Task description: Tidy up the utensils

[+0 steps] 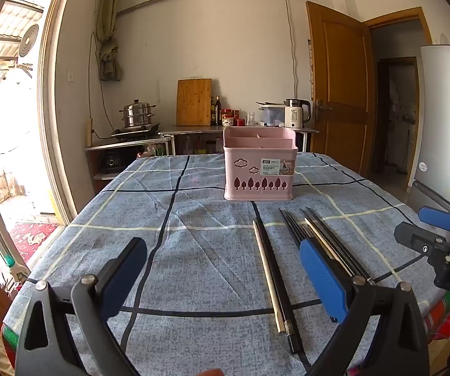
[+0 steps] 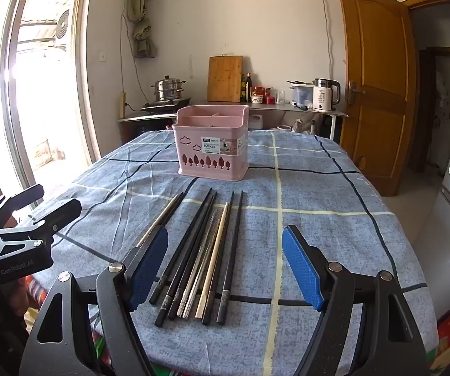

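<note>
the fingers (image 2: pixel 303 269) of the right gripper (image 2: pixel 225 266) and of the left gripper (image 1: pixel 221 272) were spread wide and nothing was grasped. a table (image 2: pixel 318 188) was covered by a blue checked cloth. a pink basket (image 2: pixel 212 147) was placed further back. the chopsticks (image 2: pixel 199 257) were laid in a loose row in front of it, below the right gripper.

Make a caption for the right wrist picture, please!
Open right gripper hovers over chopsticks on the blue checked tablecloth, pink basket waiting behind.
</note>
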Available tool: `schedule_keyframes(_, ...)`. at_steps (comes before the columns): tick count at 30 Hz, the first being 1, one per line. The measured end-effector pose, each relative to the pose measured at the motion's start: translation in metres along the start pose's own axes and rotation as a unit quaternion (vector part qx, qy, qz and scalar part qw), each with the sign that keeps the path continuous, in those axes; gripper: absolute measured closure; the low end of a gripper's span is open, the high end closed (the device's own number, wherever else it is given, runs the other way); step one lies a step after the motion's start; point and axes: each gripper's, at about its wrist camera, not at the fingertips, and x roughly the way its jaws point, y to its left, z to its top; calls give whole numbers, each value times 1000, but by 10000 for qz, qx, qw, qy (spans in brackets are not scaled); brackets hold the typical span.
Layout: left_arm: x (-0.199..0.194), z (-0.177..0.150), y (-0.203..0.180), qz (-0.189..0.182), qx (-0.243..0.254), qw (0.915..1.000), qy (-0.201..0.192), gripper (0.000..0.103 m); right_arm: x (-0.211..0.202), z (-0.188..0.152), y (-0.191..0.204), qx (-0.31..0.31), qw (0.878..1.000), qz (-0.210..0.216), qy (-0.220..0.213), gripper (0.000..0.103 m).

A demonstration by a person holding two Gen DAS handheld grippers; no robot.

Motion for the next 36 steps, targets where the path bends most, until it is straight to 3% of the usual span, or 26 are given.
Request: schedule_keyframes(36,-2,4,0,-36,10,10000,32,3,1,1,2,-1,10000,-3,22,28)
